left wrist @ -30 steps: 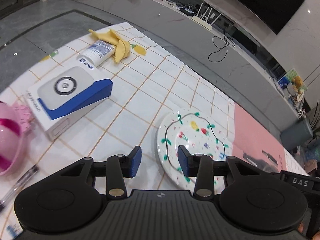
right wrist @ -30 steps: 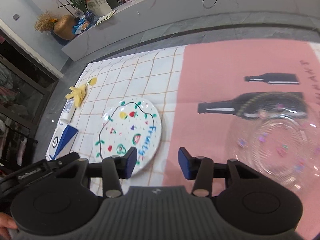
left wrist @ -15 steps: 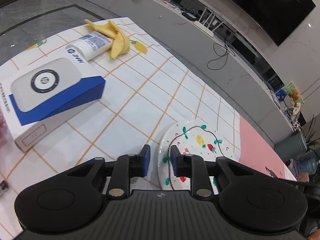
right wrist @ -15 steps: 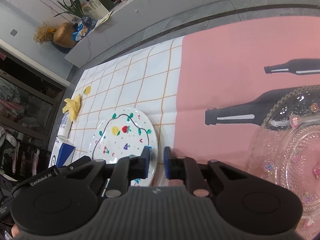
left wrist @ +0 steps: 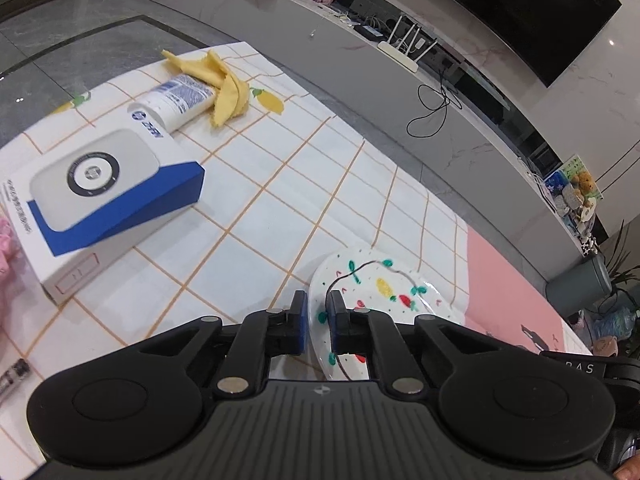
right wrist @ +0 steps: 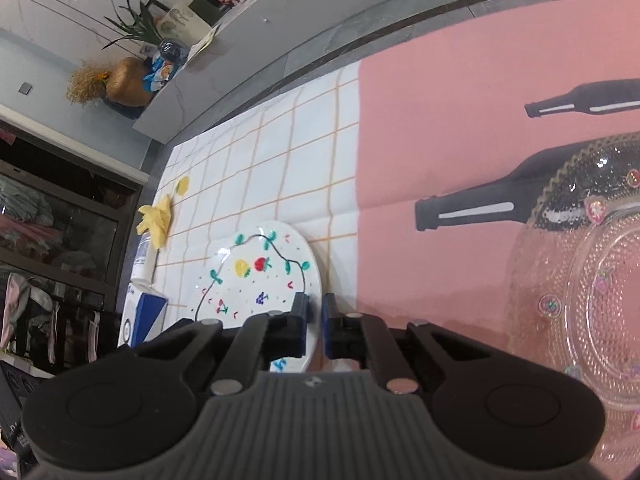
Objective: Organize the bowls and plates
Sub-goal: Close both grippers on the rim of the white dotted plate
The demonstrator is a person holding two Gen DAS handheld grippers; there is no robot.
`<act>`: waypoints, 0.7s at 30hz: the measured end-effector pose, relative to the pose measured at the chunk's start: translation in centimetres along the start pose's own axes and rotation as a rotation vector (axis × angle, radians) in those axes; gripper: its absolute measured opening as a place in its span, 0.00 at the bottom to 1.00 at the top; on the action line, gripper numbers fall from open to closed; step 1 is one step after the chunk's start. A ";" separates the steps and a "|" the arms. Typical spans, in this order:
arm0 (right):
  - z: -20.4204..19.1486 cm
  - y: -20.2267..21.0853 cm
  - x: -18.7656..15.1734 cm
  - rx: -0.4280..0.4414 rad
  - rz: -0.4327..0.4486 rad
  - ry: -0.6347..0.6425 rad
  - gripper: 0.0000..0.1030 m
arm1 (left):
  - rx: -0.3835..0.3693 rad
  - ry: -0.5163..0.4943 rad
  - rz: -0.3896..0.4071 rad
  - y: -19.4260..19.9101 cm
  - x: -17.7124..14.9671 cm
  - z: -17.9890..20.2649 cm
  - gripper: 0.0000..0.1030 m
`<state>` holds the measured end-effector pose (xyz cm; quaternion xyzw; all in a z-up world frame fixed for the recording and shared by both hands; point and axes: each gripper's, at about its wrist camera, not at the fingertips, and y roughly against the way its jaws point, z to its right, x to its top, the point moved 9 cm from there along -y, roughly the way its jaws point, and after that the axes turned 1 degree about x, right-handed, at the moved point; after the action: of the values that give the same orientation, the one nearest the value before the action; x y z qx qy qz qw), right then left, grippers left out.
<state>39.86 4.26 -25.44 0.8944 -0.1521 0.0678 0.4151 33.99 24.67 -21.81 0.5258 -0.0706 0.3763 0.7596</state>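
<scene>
- Both grippers are clamped on opposite rims of the white ceramic plate painted with coloured fruits and a dark vine (left wrist: 384,292): the left gripper (left wrist: 317,322) has just been closing, and its blue pads are pinched on the plate's left edge; the right gripper (right wrist: 314,318) is pinched on the right edge of the same plate (right wrist: 256,276).
- Open room is offered by the white tablecloth with orange grid lines (left wrist: 256,208) beyond and to the left of the plate; the cloth's far edge is seen against the grey floor.
- The plate is seen near the seam where the grid cloth meets the pink mat printed with black bottles (right wrist: 440,152).
- Just right of the right gripper, on the pink mat, a clear beaded glass dish (right wrist: 580,300) is cut off by the frame.
- Further left, well apart from the plate, a white-and-blue cardboard box (left wrist: 100,208), a white cylindrical tube (left wrist: 172,104) and a crumpled yellow cloth (left wrist: 224,84) are placed.
- The plate's near portion is hidden behind the gripper bodies; whether it is lifted off the cloth cannot be told.
</scene>
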 end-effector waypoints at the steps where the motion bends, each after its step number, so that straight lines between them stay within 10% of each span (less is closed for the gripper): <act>1: -0.2 0.3 -0.1 0.001 -0.003 -0.002 0.05 | -0.006 0.002 0.002 0.3 0.1 0.0 0.11; 21: -3.1 13.6 -6.0 0.081 0.063 0.010 0.06 | -0.062 -0.039 0.070 14.7 -2.6 6.0 0.10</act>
<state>29.72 -0.36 -15.08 0.9050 -0.1750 0.0916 0.3769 24.44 20.64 -9.53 0.5063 -0.1156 0.3899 0.7605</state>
